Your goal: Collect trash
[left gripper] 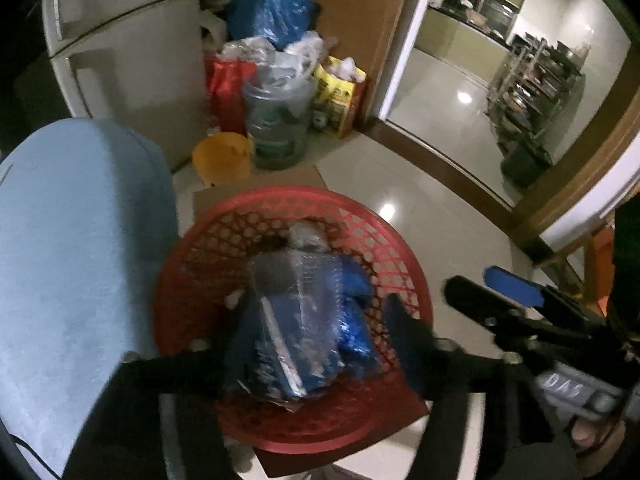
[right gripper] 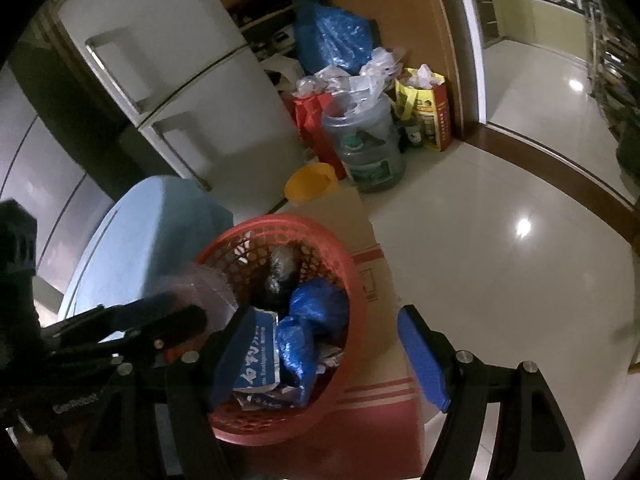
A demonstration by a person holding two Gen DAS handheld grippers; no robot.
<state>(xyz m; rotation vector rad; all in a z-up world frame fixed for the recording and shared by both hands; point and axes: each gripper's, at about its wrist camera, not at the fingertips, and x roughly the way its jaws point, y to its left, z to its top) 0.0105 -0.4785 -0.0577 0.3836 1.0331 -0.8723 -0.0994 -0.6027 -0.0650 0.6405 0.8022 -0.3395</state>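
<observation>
A red mesh basket [left gripper: 384, 240] stands on a cardboard box [right gripper: 372, 240] and holds blue wrappers [right gripper: 316, 308] and a dark lump [right gripper: 280, 272]. My left gripper [left gripper: 320, 332] is over the basket with its jaws closed on a crinkled clear plastic wrapper [left gripper: 304, 300]; the same wrapper shows in the right wrist view [right gripper: 200, 284]. My right gripper [right gripper: 328, 352] is open and empty, just right of the basket's near rim; its blue-padded fingers [left gripper: 512, 286] show in the left wrist view.
A light blue lidded bin [left gripper: 76, 240] stands left of the basket. A fridge [right gripper: 180, 80], an orange bucket [right gripper: 312, 182], a water jug [right gripper: 368, 148] stuffed with plastic and several bags [right gripper: 332, 36] stand behind. Tiled floor [right gripper: 500, 260] lies to the right.
</observation>
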